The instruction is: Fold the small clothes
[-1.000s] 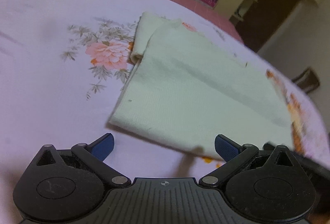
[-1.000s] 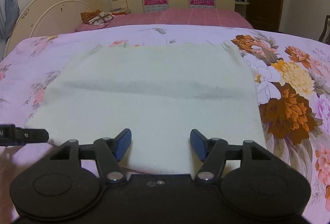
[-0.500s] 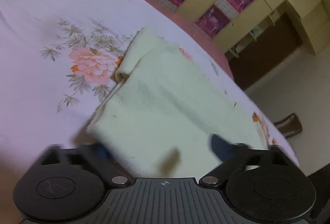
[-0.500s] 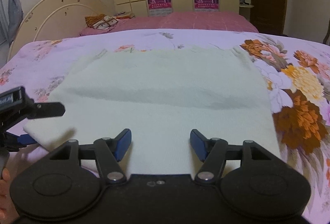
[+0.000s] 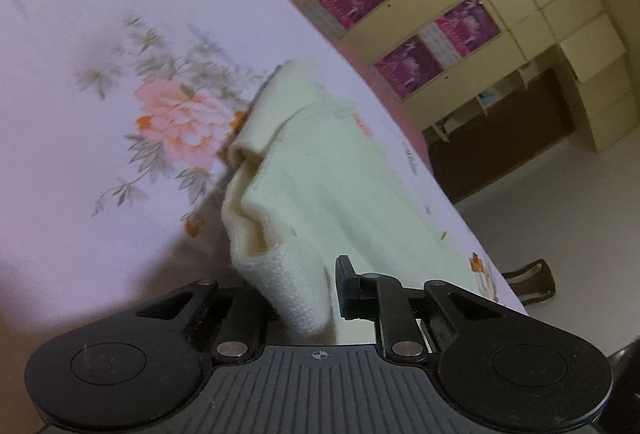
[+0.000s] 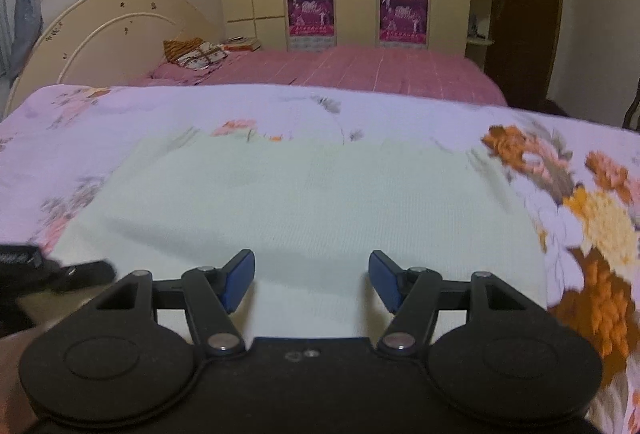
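1. On the floral bedsheet [image 6: 248,106] lies the cream garment [image 6: 312,202], spread flat (folded double at its near corner).
2. The left gripper [image 5: 304,294] has just been closing and now pinches that corner, bunched between its jaws.
3. The right gripper [image 6: 311,276], at 6 o'clock of the garment, hovers unclenched above its near edge.
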`<state>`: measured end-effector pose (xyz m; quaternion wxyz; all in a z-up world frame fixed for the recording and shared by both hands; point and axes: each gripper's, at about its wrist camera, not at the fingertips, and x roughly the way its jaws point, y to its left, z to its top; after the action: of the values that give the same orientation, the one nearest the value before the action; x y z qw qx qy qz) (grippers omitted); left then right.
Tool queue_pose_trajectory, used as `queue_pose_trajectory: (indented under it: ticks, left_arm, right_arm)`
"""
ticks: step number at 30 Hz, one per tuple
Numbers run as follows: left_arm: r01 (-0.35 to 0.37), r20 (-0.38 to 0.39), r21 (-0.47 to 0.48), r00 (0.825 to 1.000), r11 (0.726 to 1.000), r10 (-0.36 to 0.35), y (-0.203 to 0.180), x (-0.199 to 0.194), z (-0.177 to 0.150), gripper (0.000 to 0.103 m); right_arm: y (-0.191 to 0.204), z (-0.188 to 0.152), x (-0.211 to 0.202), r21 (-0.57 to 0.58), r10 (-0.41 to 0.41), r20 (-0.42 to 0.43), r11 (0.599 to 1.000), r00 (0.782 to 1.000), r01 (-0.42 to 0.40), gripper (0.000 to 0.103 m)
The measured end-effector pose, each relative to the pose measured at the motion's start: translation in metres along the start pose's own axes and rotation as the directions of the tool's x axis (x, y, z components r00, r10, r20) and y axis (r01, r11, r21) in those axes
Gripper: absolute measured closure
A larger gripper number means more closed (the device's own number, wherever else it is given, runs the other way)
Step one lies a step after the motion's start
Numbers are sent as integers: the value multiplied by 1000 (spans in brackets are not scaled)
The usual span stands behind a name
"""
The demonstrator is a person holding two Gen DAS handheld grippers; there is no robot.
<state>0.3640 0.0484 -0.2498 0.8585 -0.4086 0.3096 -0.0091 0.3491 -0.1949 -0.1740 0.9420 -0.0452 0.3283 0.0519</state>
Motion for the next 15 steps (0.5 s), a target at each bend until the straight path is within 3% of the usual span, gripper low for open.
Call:
queue_pose_trajectory:
  ticks: [4, 9, 13, 15]
  left_arm:
    - [37, 17, 36, 999, 999, -38, -7, -2, 5, 87]
    - [99, 51, 163, 993, 982, -108, -34, -8, 12, 87]
    - [162, 23, 314, 984, 935, -179, -72, -4, 11, 87]
    - [223, -36, 404, 973, 887, -228, -100, 5, 3, 87]
  right_arm:
    - [8, -14, 26, -82, -54, -55, 995, 997, 50, 38]
    - [11, -23, 24, -101, -68, -7, 993, 998, 67, 38]
    - [11, -23, 22, -88, -63, -6, 994, 998, 62, 38]
    - [4, -19, 19, -52, -29, -11, 998, 1000, 28, 38]
